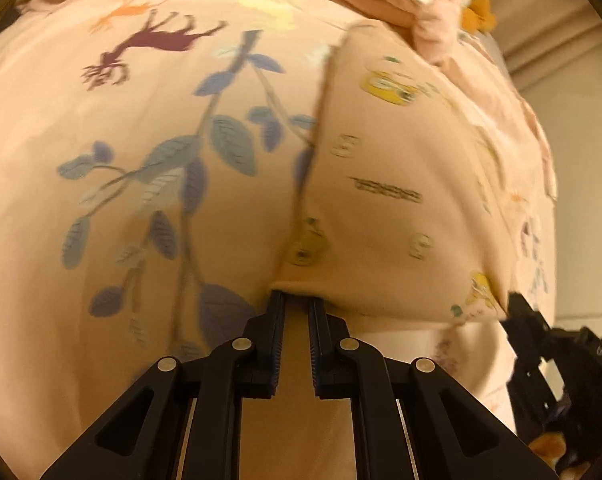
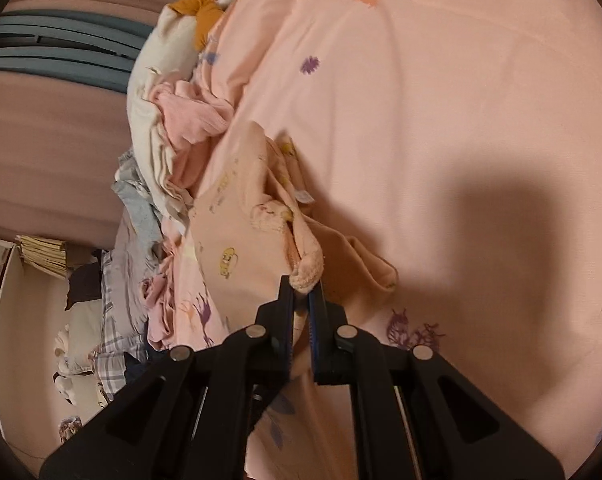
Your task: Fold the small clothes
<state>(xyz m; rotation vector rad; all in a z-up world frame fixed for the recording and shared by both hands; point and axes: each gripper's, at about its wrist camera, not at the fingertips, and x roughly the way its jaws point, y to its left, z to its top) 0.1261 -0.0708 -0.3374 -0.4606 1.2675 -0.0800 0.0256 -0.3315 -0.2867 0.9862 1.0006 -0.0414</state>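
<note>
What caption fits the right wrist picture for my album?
Right gripper pinching a small peach garment over the printed sheet.

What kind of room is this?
Probably a bedroom. The peach garment lies on a pink bedsheet printed with deer and leaves, beside a pile of small clothes, with more bedding lower down.

A bed carries everything, covered by a peach sheet (image 1: 149, 216) printed with blue-leafed branches, purple deer and small flowers. A small peach garment (image 1: 397, 200) with yellow prints lies directly on the sheet. Beyond the garment's far edge a pile of clothes (image 2: 169, 128) rests on the sheet: cream, pink, grey and striped pieces, with a mustard bow (image 2: 205, 12) at its far end.
</note>
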